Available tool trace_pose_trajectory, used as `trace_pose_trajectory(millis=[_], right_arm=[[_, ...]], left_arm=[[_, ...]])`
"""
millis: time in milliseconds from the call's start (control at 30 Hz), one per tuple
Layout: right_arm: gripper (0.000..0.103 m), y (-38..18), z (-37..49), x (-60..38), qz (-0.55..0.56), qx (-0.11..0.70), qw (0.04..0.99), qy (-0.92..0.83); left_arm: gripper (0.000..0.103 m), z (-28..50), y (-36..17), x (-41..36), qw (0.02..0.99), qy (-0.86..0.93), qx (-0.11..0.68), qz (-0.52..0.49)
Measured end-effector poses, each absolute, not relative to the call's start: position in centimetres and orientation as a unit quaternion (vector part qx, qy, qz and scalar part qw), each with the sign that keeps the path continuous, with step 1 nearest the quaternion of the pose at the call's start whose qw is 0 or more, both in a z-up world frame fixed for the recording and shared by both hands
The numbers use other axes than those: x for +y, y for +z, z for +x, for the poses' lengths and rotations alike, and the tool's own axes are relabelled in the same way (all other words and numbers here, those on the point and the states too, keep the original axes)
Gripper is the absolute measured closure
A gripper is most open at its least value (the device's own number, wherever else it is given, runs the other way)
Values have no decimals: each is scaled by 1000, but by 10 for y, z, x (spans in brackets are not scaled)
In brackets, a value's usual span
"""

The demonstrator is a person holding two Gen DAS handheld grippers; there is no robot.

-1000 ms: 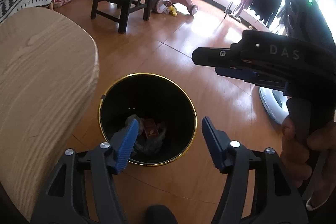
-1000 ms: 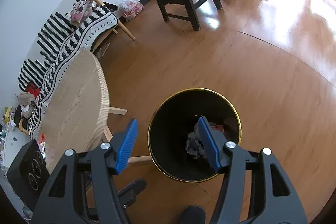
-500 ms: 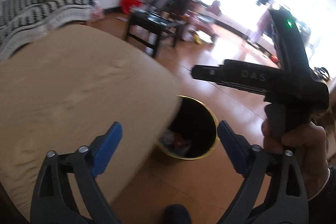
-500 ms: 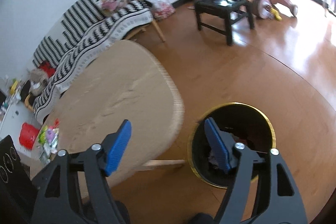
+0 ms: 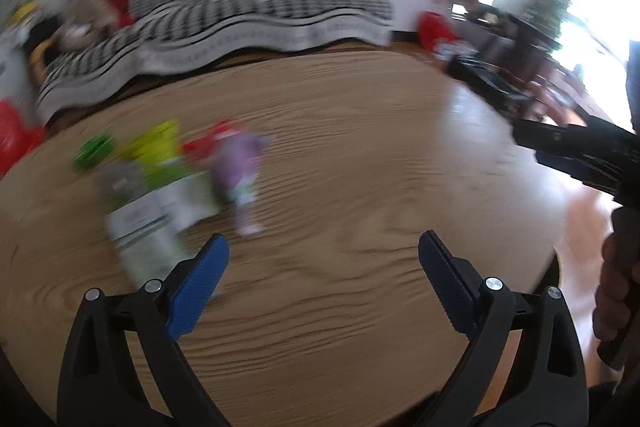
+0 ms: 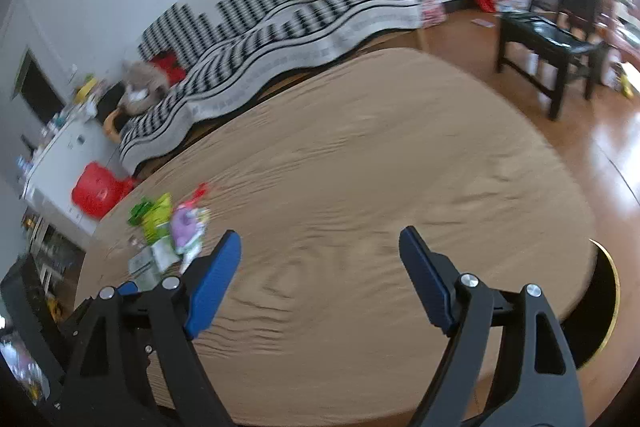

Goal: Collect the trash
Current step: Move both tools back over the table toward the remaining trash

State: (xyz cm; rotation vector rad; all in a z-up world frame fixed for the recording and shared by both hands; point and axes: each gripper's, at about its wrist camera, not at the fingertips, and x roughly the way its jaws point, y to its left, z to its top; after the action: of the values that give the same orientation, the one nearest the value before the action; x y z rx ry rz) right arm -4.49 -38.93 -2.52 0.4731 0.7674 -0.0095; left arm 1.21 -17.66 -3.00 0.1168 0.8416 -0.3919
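Tongs of the left hand (image 5: 323,269) stood wide apart with nothing between their blue pads, and the right tongs (image 6: 320,267) were opening, also with nothing between them; both hung above the bare wooden surface (image 5: 360,155), pointing downward across it. The trash (image 5: 168,179), a loose group of wrappers and packets in green, yellow, purple and white, lay toward the far left part of the surface, near the left tongs and well apart from the right ones. The left view was strongly blurred, so the outlines of the single pieces could not be told there. In my judgement this was the first risk: if the tongs came down at speed on such light, flat packets, the pads could push them aside or sweep one over the left edge of the surface instead of closing on it. A white packet (image 5: 140,231) lay just beside the left pad, and it could be knocked by accident. The pieces touched and overlapped, so one grasp might lift two, and the second could fall on the way. The black bin with the gold rim (image 6: 608,307) stood on the floor at the right edge of the surface, partly hidden under it, well apart from the trash; a long carry over that edge could end with a drop on the floor beside the bin.
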Motion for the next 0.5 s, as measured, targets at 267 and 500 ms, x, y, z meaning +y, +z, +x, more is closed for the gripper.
trace_pose_trajectory(millis=[267, 500], right_arm=[[24, -31, 15, -308, 205, 398, 893, 54], [24, -51, 59, -260, 199, 426, 879, 79]], left_arm=[[10, 28, -47, -94, 897, -98, 431, 18], [10, 37, -68, -73, 888, -79, 453, -15]])
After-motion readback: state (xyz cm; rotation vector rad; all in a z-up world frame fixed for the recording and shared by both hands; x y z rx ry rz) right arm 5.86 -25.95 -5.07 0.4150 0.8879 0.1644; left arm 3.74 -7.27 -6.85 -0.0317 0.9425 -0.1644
